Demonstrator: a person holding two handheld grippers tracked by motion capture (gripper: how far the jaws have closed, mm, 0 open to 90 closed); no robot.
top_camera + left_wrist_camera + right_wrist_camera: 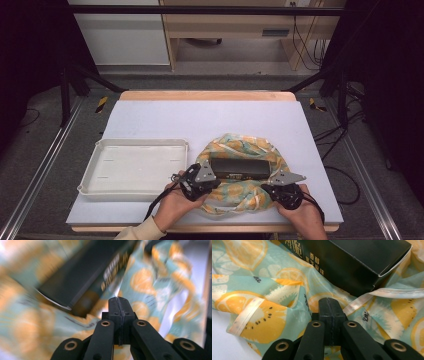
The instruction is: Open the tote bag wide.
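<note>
A long black box (240, 168) with gold lettering lies on a crumpled cloth (240, 145) printed with orange citrus slices on pale green. My left gripper (212, 175) sits at the box's left end over the cloth, jaws shut. My right gripper (272, 183) is at the box's right front corner, also shut. In the left gripper view the left gripper (119, 300) points at the blurred box (82, 272) and cloth (155, 282). In the right gripper view the right gripper (329, 301) rests low over the cloth (262, 315), just short of the box (362, 262). I cannot tell whether either pinches fabric.
An empty white tray (130, 167) stands to the left of the cloth, close to my left hand. The white mat (210, 117) covers the table behind the cloth. A pale hem strip (247, 315) edges the cloth's folds.
</note>
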